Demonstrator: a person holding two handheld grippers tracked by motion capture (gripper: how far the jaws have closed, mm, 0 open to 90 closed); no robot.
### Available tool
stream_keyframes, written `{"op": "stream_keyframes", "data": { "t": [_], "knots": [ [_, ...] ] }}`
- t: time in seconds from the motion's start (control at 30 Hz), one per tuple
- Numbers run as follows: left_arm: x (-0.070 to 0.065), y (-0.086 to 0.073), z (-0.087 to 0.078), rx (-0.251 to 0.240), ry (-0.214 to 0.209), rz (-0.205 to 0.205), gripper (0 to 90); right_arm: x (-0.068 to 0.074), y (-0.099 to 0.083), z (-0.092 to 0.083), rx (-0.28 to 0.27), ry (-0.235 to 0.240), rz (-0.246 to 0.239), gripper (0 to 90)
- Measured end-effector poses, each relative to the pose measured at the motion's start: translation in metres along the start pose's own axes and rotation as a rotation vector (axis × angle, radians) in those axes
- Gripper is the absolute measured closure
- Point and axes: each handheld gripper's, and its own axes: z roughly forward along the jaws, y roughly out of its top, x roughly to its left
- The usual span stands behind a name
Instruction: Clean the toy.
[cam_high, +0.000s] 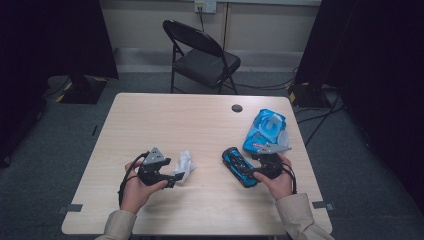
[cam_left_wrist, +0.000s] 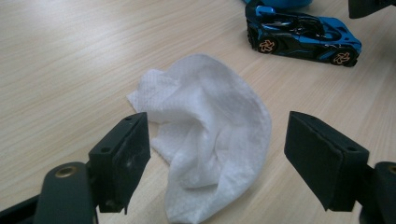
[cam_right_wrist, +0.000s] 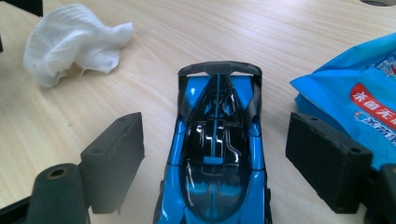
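Left gripper (cam_high: 176, 179) sits lower left of centre in the high view, jaws spread apart, gripping nothing. In the left gripper view the crumpled white tissue (cam_left_wrist: 205, 135) lies on the table between and just past the two pads; both pads are clear of it, with a wider gap on the right pad's side than the left's.

Right gripper (cam_high: 254, 175) sits lower right of centre in the high view, jaws also spread. In the right gripper view the blue toy car (cam_right_wrist: 217, 154) lies lengthwise between the pads, spoiler end away from the camera, bare wood showing either side of the body, so neither pad touches it. Released, not clamped.

Clearances:
- Tissue and car are well apart in the high view, bare table between them.
- Blue wipes pack (cam_high: 265, 131) lies upper right of the car, near the table's right edge; in the right gripper view its corner is just beside the right pad. Tightest spot.
- Table (cam_high: 165, 120) upper half is open apart from a dark round grommet (cam_high: 237, 108) near the far edge.
- Both hands are close to the near edge; sleeves overhang it.
- Folding chair (cam_high: 202, 55) stands beyond the far edge, apart from the table.
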Motion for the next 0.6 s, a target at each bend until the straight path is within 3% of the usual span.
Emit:
{"op": "stream_keyframes", "data": {
  "t": [0.13, 0.6],
  "knots": [
    [-0.002, -0.002, -0.006, 0.002, -0.001, 0.004, 20.8, 0.002, -0.003, -0.008, -0.008, 0.020, -0.007, 17.0],
    [-0.005, -0.020, -0.021, -0.001, 0.002, -0.009, 19.3, 0.001, -0.021, -0.031, -0.011, 0.021, -0.003, 17.4]
  ]
}}
